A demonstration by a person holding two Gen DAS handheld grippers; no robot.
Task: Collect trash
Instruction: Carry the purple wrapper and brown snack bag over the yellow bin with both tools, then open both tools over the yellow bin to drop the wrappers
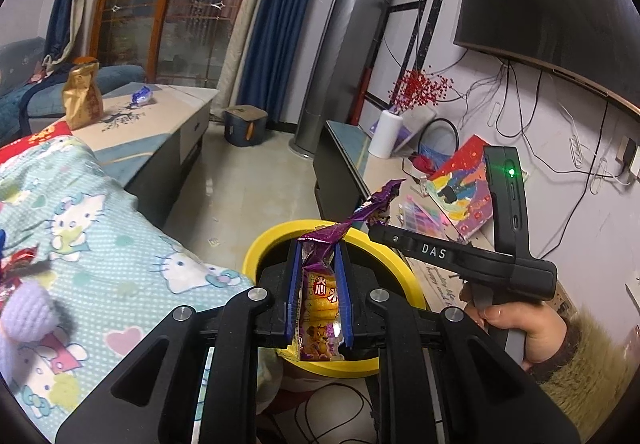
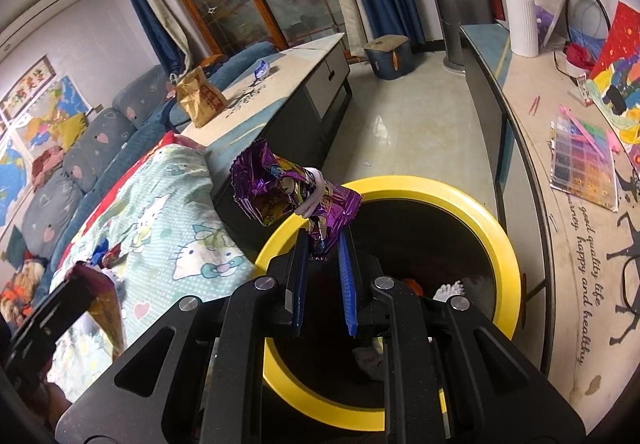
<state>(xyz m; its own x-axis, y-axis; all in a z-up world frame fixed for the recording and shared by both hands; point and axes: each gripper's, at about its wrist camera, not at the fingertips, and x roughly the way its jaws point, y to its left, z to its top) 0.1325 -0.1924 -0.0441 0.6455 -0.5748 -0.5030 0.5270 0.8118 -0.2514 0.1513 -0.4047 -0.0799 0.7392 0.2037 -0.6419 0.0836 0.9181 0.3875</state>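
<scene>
Purple foil wrappers pinched in both grippers above a yellow-rimmed bin (image 2: 472,200).

Left gripper (image 1: 319,244) clamps an orange-and-purple snack wrapper (image 1: 320,300) that hides most of the bin's mouth; right gripper (image 2: 325,240) nips a crumpled purple wrapper (image 2: 280,192) by one corner over the near rim. Bin's dark inside shows only dim white and orange scraps.

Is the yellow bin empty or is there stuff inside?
Not empty. Inside the yellow bin, the right wrist view shows white and orange bits lying low.
</scene>
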